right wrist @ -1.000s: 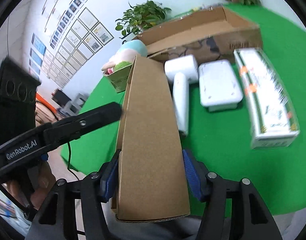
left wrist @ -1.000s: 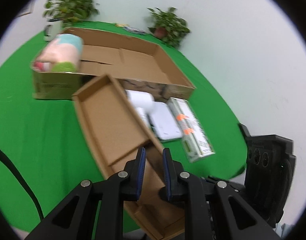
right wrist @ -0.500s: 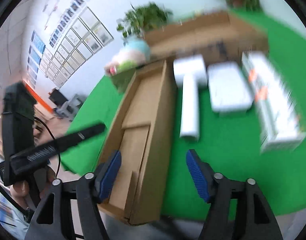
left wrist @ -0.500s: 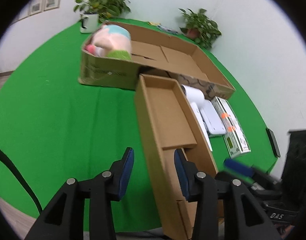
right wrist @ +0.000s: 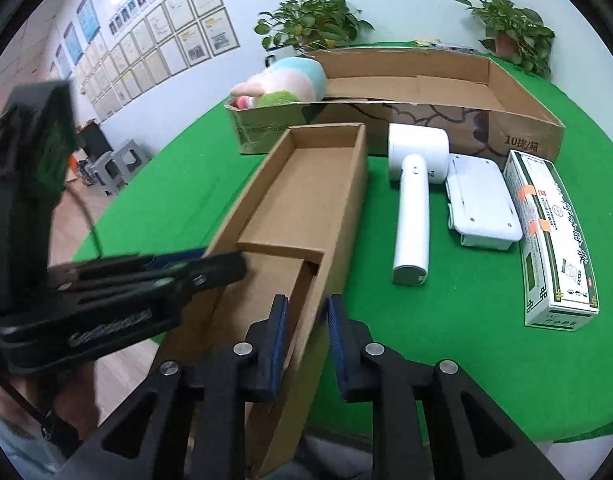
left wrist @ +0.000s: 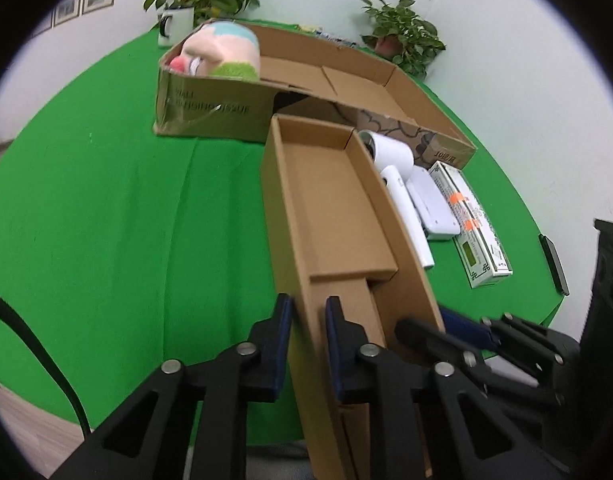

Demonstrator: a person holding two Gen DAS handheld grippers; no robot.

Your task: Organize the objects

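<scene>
Left wrist view: left tongs (left wrist: 309,316) pinched narrow on the left long wall of the tray (left wrist: 326,200), jaws having just closed, wall between the pads. Tray is a long open cardboard box on the green desk (left wrist: 106,220); its long axis runs straight away from the tongs toward the big carton (left wrist: 346,76), far end nearly touching it. Right tongs (left wrist: 446,328) show at lower right, at the tray's opposite wall. Plush toy (left wrist: 222,54) sits in the carton's left end. Right wrist view: right tongs (right wrist: 306,320) likewise narrow, just closed, clamping the tray's (right wrist: 306,200) right long wall near the near end; left tongs (right wrist: 210,264) reach in from the left side onto the other wall. To the right of the tray, apart from it, lie a white hair dryer (right wrist: 414,200), a white case (right wrist: 482,204) and a green-white packet (right wrist: 554,240), all parallel with the tray. Judgement: both hands share the near end equally, so any shift of the tray goes along its length, toward or away from the carton; the loose items lie on the right tongs' side, nearer that hand.
</scene>
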